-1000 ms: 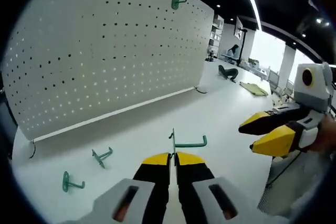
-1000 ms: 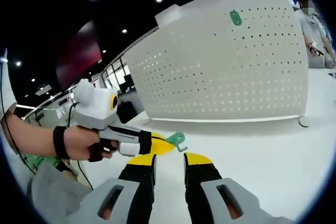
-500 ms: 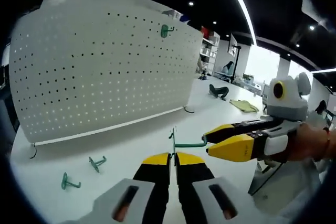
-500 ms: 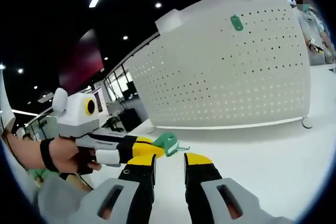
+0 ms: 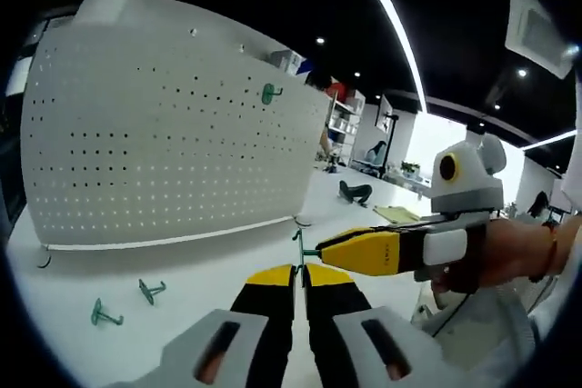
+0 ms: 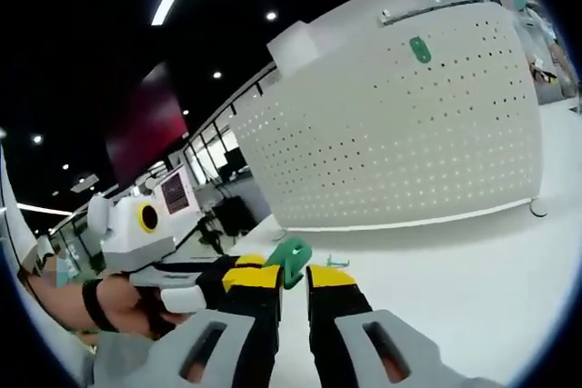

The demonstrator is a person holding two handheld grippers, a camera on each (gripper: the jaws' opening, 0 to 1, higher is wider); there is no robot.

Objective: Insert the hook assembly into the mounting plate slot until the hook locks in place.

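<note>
Left gripper view: your left gripper (image 5: pixel 299 270) has its fingers closed on the green hook (image 5: pixel 297 244), pinching its thin plate edge-on at the yellow tips. The hook's arm runs sideways from there to your right gripper (image 5: pixel 320 251), which enters from the right with its yellow fingers at the arm's end; whether they pinch it, you cannot tell from this view. Your hand (image 5: pixel 509 252) holds that gripper's body.

Right gripper view: your right gripper (image 6: pixel 293 272) shows a narrow gap between its fingers. The hook (image 6: pixel 291 258) sits at the left finger's tip, its flat green plate tilted; the left gripper (image 6: pixel 247 268) comes in from the left, touching it. Whether the right fingers actually bear on the hook cannot be told.

On the white desk (image 5: pixel 200 270), left of the grippers, lie two spare hooks (image 5: pixel 150 291), (image 5: pixel 105 315), near each other and apart from the held one.

Beyond them the white pegboard (image 5: pixel 164 134) stands upright on the desk, with one mounted hook (image 5: pixel 269 93) seated near its upper edge. The right gripper view shows that piece as a green plate (image 6: pixel 419 49) flat against the board
</note>
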